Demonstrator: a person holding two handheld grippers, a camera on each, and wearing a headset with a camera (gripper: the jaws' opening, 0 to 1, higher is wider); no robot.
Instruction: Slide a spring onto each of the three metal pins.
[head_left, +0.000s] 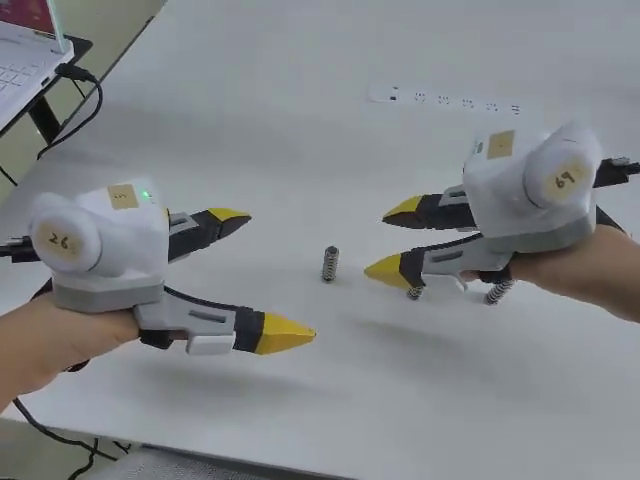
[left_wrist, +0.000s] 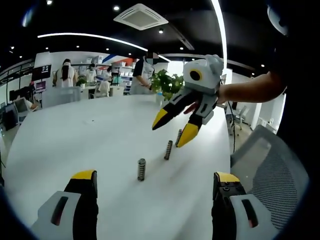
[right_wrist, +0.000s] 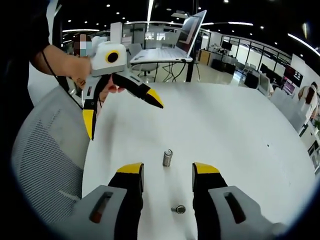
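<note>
I am working over a broad white counter (head_left: 300, 90). My left gripper (head_left: 278, 275) is hovering low near its front edge with the fingers spread wide and empty. My right gripper (head_left: 377, 242) is hovering opposite, its fingers parted less far and also gripping nothing. A laptop (head_left: 20, 50) is sitting at the far left corner with a cable (head_left: 85, 110) drooping off the side, and a power strip (head_left: 450, 100) is lying well behind the work, so neither is crowding me. The middle pin (head_left: 330, 264) is standing upright in the open stretch between my grippers. A second pin (head_left: 413, 292) and a third pin (head_left: 497, 290) are standing just under the right gripper. All three are looking coiled along their length (I cannot tell whether every coil is fully seated). I am judging that the careful move is to come down from above and close gently on a coil's sides. I should also be keeping my right hand high, since those two pins beneath it could be tipped by a low sweep.
</note>
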